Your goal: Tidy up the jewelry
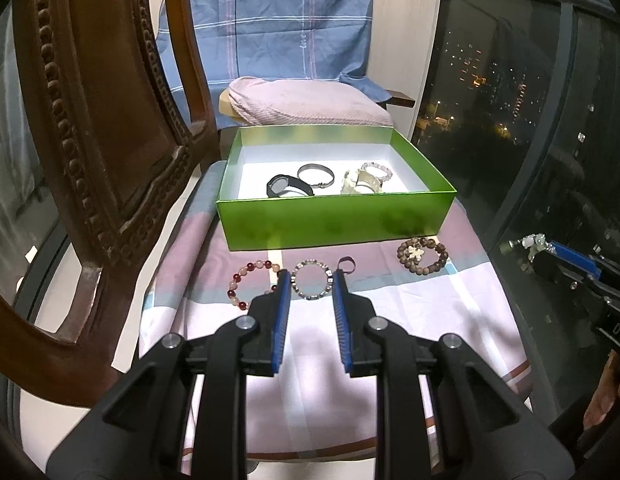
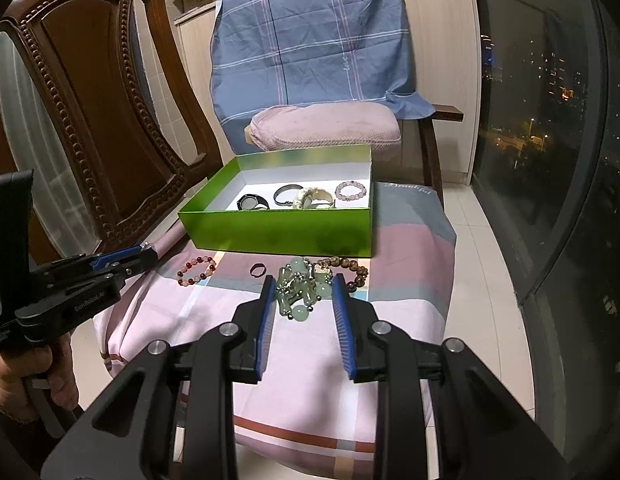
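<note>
Left wrist view looks down on a cloth-covered tabletop (image 1: 389,320) with a green box (image 1: 333,220) at the far side. Inside the box lie a black watch (image 1: 288,187), a metal bangle (image 1: 315,175), a cream watch (image 1: 359,182) and a pale pink bead bracelet (image 1: 377,170). On the cloth just near the box sit a red and pink bead bracelet (image 1: 252,284), a silver bead bracelet (image 1: 311,280), a small dark ring (image 1: 347,265) and, further right, a brown bead bracelet (image 1: 423,254). The left gripper (image 1: 311,280) hangs with its fingers spread apart, framing the silver bracelet, gripping nothing. A carved wooden chair (image 1: 90,140) stands at the left.

Right wrist view shows the right gripper (image 2: 304,282) with fingers released, either side of a jade bead bracelet (image 2: 304,290); whether it touches them, I cannot tell. The brown bracelet lies just behind it, the ring and red bracelet to the left, and the green box beyond.
</note>
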The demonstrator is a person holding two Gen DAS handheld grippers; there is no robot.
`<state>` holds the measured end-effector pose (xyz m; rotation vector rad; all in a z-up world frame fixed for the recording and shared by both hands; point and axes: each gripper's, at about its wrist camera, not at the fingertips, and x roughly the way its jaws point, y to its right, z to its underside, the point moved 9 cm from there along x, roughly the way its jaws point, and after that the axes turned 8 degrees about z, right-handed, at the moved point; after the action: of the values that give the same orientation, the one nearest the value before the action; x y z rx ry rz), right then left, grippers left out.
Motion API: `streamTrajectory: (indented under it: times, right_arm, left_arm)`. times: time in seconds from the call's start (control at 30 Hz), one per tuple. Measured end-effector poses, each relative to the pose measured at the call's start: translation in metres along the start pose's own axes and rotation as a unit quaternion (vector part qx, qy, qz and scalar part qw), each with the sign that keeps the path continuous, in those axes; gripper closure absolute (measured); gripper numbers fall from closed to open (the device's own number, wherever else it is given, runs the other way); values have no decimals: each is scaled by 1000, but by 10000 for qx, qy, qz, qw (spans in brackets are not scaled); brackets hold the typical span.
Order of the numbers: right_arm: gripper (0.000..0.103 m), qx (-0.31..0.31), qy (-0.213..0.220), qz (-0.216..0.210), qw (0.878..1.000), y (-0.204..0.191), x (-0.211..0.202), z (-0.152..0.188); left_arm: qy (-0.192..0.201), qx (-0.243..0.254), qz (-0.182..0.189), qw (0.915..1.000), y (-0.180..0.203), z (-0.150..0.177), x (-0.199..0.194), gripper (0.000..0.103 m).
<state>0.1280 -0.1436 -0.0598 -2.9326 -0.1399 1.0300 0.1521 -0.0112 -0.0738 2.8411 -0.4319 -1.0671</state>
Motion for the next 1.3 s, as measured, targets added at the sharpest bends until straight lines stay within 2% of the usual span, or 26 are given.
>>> streamTrajectory:
  times: [0.87, 1.03, 1.17, 1.3]
  right_arm:
    - [74, 42, 2, -151, 9999, -3, 1, -3]
    - [74, 90, 27, -183, 9998, 0, 1, -6]
    - [74, 212, -51, -235, 9995, 6, 7, -5]
    - [74, 290, -93, -301, 9991, 6, 12, -6]
  left_arm:
    - [-103, 51, -111, 9999, 1, 4, 8, 82]
    - [-142, -41, -37, 9999, -1, 4, 9, 82]
    - [-159, -230, 13, 9996, -8, -17, 17, 82]
    - [-45, -150, -238, 9996, -17, -58, 31, 82]
